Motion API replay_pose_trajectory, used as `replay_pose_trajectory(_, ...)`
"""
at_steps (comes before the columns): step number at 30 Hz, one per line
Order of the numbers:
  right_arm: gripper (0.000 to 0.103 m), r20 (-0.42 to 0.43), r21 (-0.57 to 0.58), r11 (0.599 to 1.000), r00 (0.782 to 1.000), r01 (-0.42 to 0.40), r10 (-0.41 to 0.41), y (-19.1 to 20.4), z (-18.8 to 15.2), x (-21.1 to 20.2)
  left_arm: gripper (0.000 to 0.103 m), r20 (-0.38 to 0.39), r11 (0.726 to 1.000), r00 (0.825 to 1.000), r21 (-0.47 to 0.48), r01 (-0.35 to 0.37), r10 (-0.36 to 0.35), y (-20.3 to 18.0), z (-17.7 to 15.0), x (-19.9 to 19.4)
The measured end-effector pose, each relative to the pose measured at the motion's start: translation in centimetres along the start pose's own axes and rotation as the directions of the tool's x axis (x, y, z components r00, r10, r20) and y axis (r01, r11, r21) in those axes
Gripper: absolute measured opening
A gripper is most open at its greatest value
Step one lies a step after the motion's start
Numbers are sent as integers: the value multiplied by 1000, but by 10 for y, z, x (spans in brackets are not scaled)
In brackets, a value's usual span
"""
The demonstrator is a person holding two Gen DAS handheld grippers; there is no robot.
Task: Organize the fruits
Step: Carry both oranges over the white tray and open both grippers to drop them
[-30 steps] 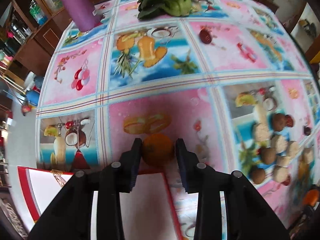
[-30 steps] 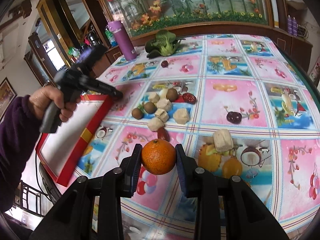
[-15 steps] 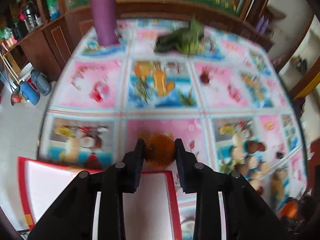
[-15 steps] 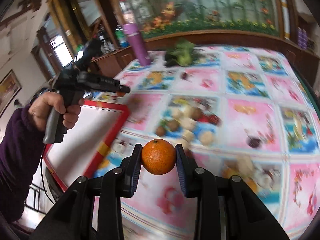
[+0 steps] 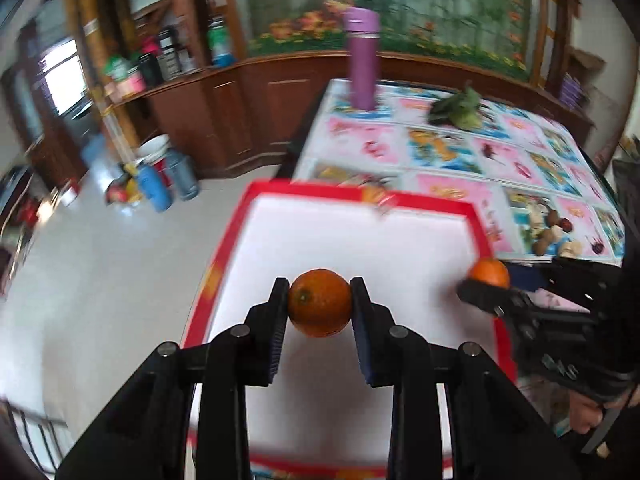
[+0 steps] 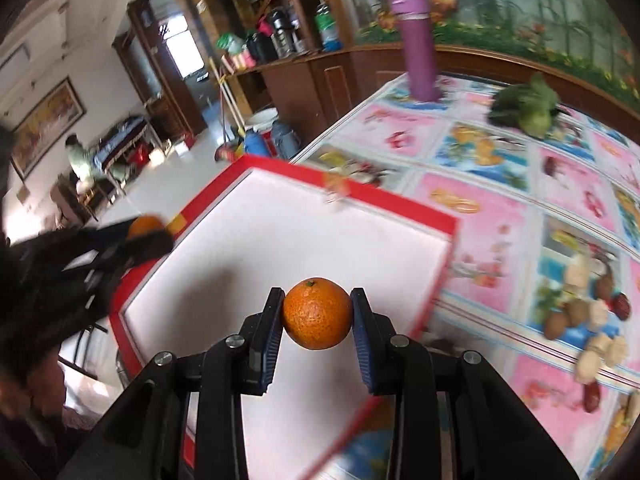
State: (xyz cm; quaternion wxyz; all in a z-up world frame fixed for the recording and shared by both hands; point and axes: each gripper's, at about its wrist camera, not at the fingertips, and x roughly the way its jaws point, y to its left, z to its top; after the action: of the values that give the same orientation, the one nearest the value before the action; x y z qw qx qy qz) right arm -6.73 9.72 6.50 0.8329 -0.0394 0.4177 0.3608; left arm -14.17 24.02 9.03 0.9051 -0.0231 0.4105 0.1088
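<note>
Each gripper holds an orange above the red-rimmed white tray (image 5: 420, 204) (image 6: 384, 200). My left gripper (image 5: 319, 307) is shut on one orange (image 5: 319, 302) over the tray's near-left part. My right gripper (image 6: 317, 312) is shut on a second orange (image 6: 317, 313) over the tray's near-right part. In the left wrist view the right gripper (image 5: 486, 286) shows at the tray's right rim with its orange (image 5: 489, 272). The right wrist view shows the left gripper (image 6: 150, 236) at the tray's left rim with its orange (image 6: 146, 226).
A pile of small brown, beige and red fruits (image 6: 592, 320) (image 5: 554, 232) lies on the fruit-patterned tablecloth right of the tray. A purple bottle (image 5: 363, 64) and leafy greens (image 5: 460, 110) stand at the far end. The floor beyond the table's left edge holds bottles and a bucket (image 5: 156, 152).
Both grippers have swung left from the tablecloth to above the tray, each still carrying its orange. The two grippers now face the tray side by side.
</note>
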Motion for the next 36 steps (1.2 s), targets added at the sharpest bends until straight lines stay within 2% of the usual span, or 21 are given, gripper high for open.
replay_pose_trajectory(3,32,-20,-20,1000,1000,16,-17,13,7,21,32,-4,999,1000,-45,-31,31,10,-17,5)
replay_pose_trajectory(5,32,-42,-26,999,998,38,-39,16,13,34,32,-36,996,998,-71,-45,42,14,-21,16)
replay_pose_trajectory(7,32,-67,-18,998,996,55,-56,16,16,43,32,-48,996,998,-70,-48,44,13,-22,25)
replay_pose_trajectory(9,32,-80,-6,998,994,67,-68,15,17,51,33,-55,994,995,-73,-82,78,13,-20,35)
replay_pose_trajectory(17,34,-119,20,997,990,71,-68,12,14,51,34,-82,982,986,-102,-156,148,16,-22,53)
replay_pose_trajectory(20,37,-95,28,998,994,52,-49,9,13,37,36,-82,981,985,-112,-161,152,16,-25,50)
replay_pose_trajectory(21,41,-85,30,999,995,45,-43,8,12,32,39,-72,979,984,-106,-172,165,15,-25,46)
replay_pose_trajectory(23,44,-60,39,998,998,40,-37,4,11,19,62,-40,974,980,-102,-200,197,12,-24,36)
replay_pose_trajectory(25,44,-28,51,998,999,21,-20,-3,8,3,72,8,971,976,-107,-215,217,7,-23,23)
replay_pose_trajectory(29,44,28,79,997,999,19,-21,-17,1,-30,81,98,968,966,-95,-231,240,-11,-19,-6)
replay_pose_trajectory(36,44,122,115,992,990,60,-74,-51,-19,-91,87,199,980,959,-47,-195,200,-54,-10,-41)
